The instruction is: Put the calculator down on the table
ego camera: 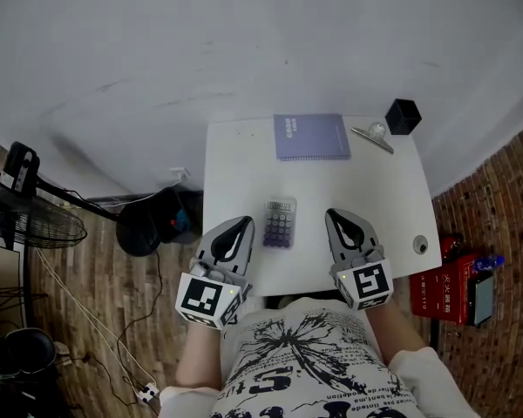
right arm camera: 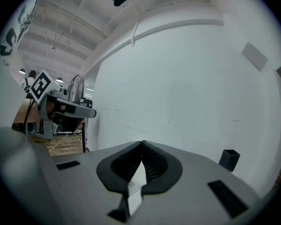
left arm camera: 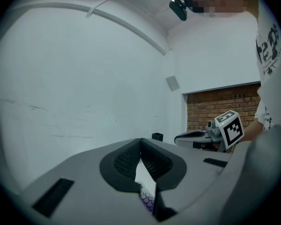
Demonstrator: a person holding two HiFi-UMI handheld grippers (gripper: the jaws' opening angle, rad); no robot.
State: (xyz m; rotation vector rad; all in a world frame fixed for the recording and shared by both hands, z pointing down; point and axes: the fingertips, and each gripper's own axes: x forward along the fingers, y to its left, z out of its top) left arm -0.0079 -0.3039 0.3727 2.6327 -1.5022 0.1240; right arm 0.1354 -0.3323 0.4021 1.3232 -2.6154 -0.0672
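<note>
I am holding the left gripper (ego camera: 242,225) and right gripper (ego camera: 336,217) level, jaws fully together, gripping nothing. Calculator (ego camera: 280,223) is lying on the table (ego camera: 370,194) between them.

The table (ego camera: 235,172) looks smooth and matt, the calculator (ego camera: 280,223) seemingly plastic, the floor (ego camera: 170,312) wood planks.

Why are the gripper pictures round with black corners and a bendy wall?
Left gripper view and right gripper view: wide-angle lenses darken the corners and bend the wall. Head view: the wall's bottom edge curves too; the light is soft, without glare.
</note>
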